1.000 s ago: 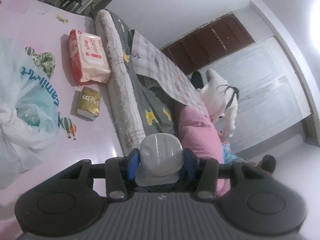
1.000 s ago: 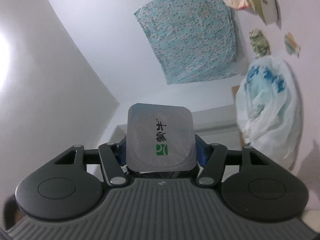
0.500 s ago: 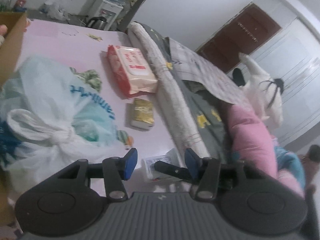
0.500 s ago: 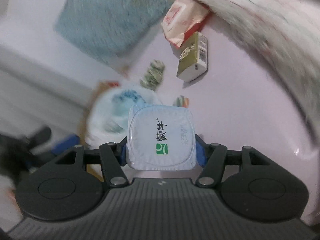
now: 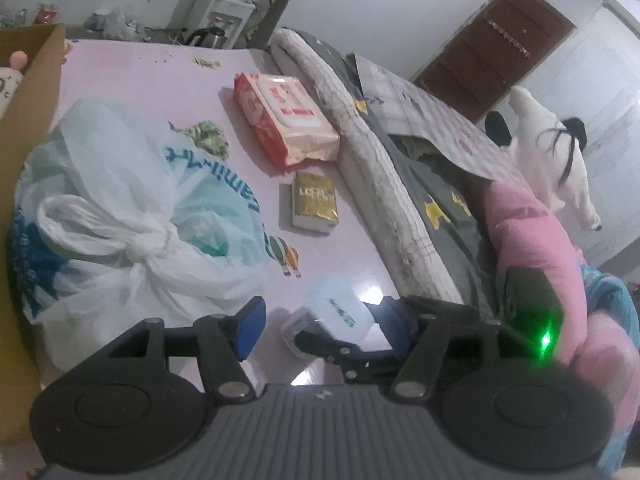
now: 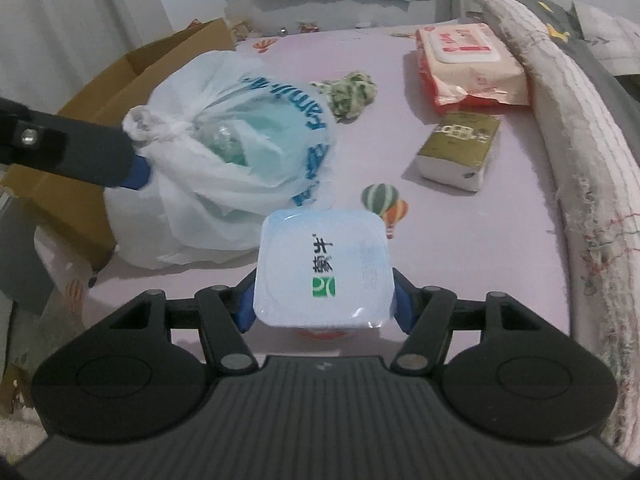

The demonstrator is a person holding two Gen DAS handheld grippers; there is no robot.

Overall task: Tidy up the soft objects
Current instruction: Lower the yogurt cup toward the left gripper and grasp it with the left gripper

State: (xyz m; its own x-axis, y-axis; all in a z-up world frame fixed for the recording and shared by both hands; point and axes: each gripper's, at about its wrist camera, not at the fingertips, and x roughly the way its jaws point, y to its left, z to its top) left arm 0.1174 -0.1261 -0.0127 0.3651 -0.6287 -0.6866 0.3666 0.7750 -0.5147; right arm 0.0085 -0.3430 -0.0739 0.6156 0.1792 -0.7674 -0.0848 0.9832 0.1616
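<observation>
Right now my right gripper (image 6: 324, 308) is clamped on a small yogurt cup (image 6: 323, 270), one blue pad on each side, with its foil lid facing my camera; its jaws have just been opening a little, but the cup sits between them and the pads press on it. The cup hangs above the near edge of the pink sheet (image 6: 460, 248) with hot-air balloons printed on it. My left gripper (image 5: 320, 322) has its jaws apart and they have just been opening wider; I see the same yogurt cup (image 5: 340, 316) through the gap, held by the right gripper's dark fingers, but my left pads do not touch it. In the right camera one of the left gripper's fingers (image 6: 80, 152) sits just beside the knot of the tied white plastic bag (image 6: 240, 152), and I cannot tell if it touches. The bag has blue letters on it and lies on the sheet next to a brown cardboard box (image 6: 132, 68). Behind the bag is a small green patterned cloth (image 6: 352, 94). Off to the right lie a gold tissue pack (image 6: 460, 148) and, behind it, a red and white wet wipes pack (image 6: 468, 62). A rolled white blanket edge (image 6: 580, 140) runs along the right side of the sheet.
</observation>
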